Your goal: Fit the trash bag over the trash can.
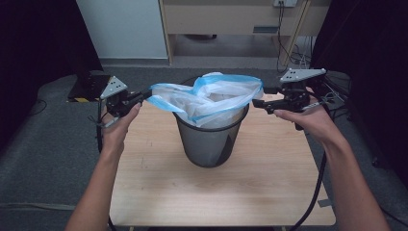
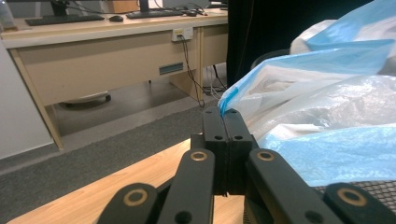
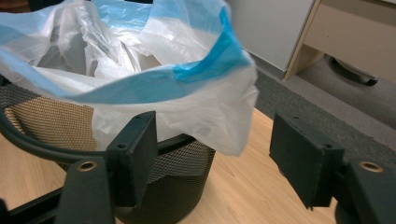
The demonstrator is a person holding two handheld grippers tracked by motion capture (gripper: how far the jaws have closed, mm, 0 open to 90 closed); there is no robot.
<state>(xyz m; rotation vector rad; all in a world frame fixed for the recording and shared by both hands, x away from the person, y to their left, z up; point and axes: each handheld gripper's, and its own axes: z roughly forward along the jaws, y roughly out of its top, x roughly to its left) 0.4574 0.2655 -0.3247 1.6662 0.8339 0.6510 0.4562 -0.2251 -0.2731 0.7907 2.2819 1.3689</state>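
The left claw [image 2: 224,122] pinches the bag [image 1: 207,98] hem over the bin [image 1: 210,139] on the counter [image 1: 159,183]. The right claw [image 3: 212,161] stands spread, bag edge loose between; it should grip the hem before stretching over the rim.

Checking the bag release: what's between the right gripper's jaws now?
Only the bag's loose edge hangs between the open jaws of the right gripper, unpinched, in the right gripper view.
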